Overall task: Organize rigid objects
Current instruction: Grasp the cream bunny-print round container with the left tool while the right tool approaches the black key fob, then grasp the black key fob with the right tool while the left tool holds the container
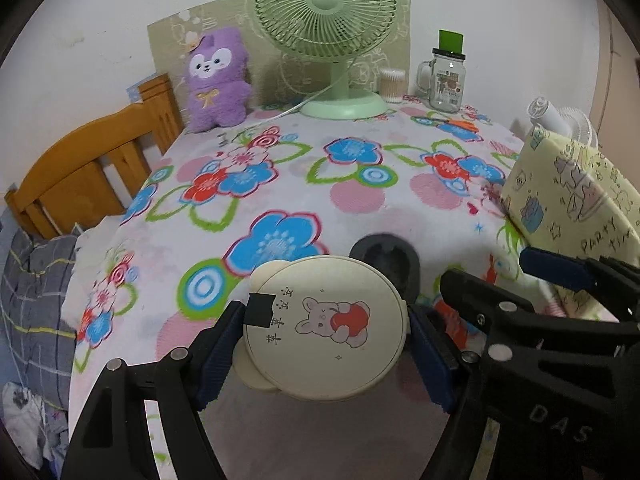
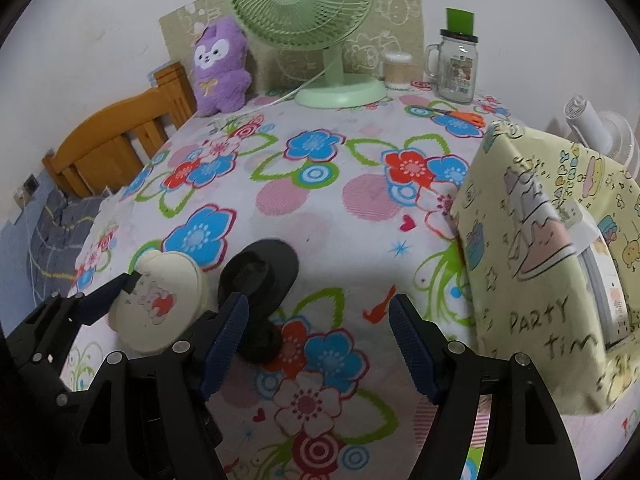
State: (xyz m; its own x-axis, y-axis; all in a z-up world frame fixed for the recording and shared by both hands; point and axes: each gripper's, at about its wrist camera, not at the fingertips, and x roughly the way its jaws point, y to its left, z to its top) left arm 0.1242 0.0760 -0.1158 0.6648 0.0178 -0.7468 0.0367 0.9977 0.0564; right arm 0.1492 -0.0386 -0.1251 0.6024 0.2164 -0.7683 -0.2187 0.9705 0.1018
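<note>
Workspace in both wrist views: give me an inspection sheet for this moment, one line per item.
Surface: table under a floral cloth.
Job's things: cream round case with a rabbit print between the left gripper's pads; black dish-shaped object lying beside it.
Clutter: green fan, purple plush, glass jar, cotton swabs, orange scissors, yellow patterned box.
Grippers: left gripper shut on the case; right gripper open, nothing between its pads.
Cables: fan's white cord.
Surroundings: wooden headboard, grey bedding, white fan.
</note>
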